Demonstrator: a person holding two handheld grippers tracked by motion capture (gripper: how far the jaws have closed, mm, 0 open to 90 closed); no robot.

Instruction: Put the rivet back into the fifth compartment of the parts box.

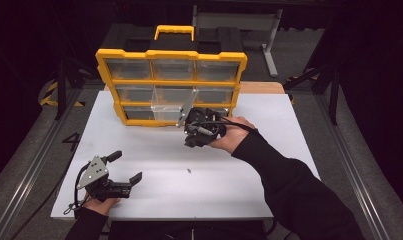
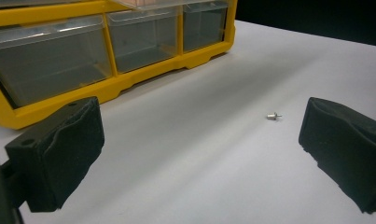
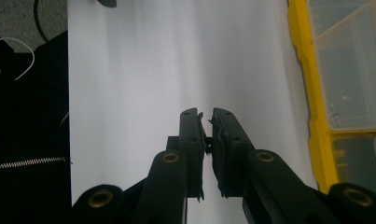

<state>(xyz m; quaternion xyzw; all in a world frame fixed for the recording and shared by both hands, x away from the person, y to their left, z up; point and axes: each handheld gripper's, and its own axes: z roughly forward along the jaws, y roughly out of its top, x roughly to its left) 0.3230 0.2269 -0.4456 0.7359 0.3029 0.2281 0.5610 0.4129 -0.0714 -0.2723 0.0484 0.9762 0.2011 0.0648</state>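
Note:
A yellow organizer with clear drawers stands at the back of the white table; its yellow frame also edges both gripper views. One clear drawer in the lower middle is pulled out. My right gripper hangs just right of that drawer, above the table, jaws pointing down and shut on a small dark part I can barely make out. My left gripper rests at the near left, open and empty. A tiny metal screw lies on the table ahead of it.
The person's right forearm in a black sleeve crosses the right half of the table. A black cable trails from the left gripper at the near left edge. Dark floor and metal frame legs surround the table.

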